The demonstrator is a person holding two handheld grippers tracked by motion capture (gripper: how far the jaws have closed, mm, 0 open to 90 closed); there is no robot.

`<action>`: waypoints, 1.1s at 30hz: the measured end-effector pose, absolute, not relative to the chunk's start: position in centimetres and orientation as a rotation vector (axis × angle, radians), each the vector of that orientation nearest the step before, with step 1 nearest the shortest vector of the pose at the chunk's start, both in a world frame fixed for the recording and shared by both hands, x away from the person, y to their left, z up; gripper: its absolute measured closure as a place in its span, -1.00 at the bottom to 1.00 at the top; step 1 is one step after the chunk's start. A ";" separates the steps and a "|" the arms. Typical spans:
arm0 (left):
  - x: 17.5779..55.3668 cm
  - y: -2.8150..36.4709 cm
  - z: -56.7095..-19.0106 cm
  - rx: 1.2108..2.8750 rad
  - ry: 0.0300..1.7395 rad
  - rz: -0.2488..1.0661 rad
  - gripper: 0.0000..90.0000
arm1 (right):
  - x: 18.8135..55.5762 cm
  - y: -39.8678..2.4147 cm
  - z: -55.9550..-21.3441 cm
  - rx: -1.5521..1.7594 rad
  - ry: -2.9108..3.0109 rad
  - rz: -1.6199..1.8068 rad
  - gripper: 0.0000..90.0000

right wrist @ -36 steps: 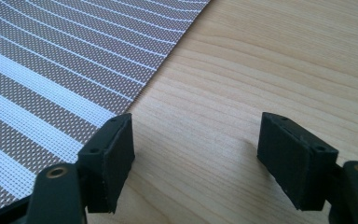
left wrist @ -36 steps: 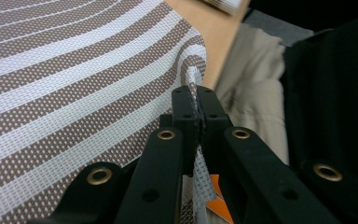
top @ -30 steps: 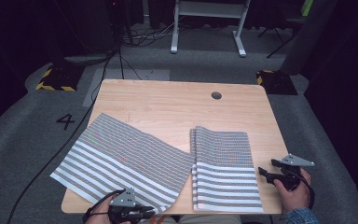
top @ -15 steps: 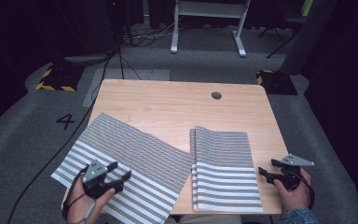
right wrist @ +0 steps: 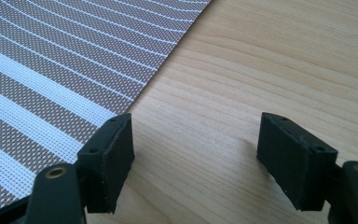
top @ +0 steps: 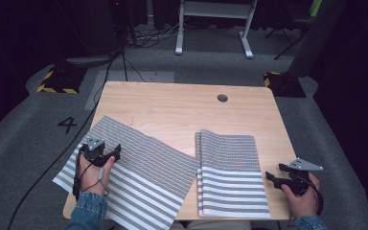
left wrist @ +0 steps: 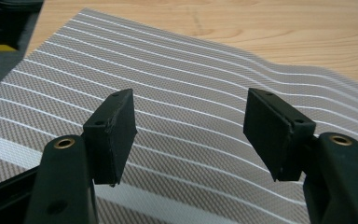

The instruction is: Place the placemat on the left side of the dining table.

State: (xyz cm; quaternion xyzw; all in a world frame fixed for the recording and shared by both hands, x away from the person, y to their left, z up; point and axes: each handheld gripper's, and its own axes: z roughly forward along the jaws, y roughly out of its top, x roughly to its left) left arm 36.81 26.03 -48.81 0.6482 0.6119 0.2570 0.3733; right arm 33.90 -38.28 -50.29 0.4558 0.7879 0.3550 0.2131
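You are hovering wide-open, empty left fingers [top: 116, 152] over the unfolded grey-and-white striped woven mat [top: 139, 177]; your right fingers [top: 270, 177], likewise spread and empty, are waiting beside the folded striped mat [top: 230, 177] on the pale wooden desk [top: 172, 105].

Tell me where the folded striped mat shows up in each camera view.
High view: the folded mat lies at lower right on the table, beside the right gripper.
Left gripper view: not in it; the spread mat lies there.
Right gripper view: folded mat at upper left.
Shared landmark: the table's light wood.

Left tongs [top: 113, 152] just opened wide, nothing between; right tongs [top: 271, 177] seemingly gape too.
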 end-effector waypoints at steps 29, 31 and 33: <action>39.3 24.8 -50.1 1.807 1.654 0.686 0.21 | 33.9 -38.3 -50.3 1.262 2.191 0.992 -0.40; 39.3 24.9 -50.1 1.807 1.653 0.684 0.21 | 33.9 -38.2 -50.3 1.262 2.191 0.992 -0.40; 39.3 24.9 -50.1 1.806 1.653 0.684 0.21 | 33.9 -38.2 -50.3 1.262 2.191 0.992 -0.40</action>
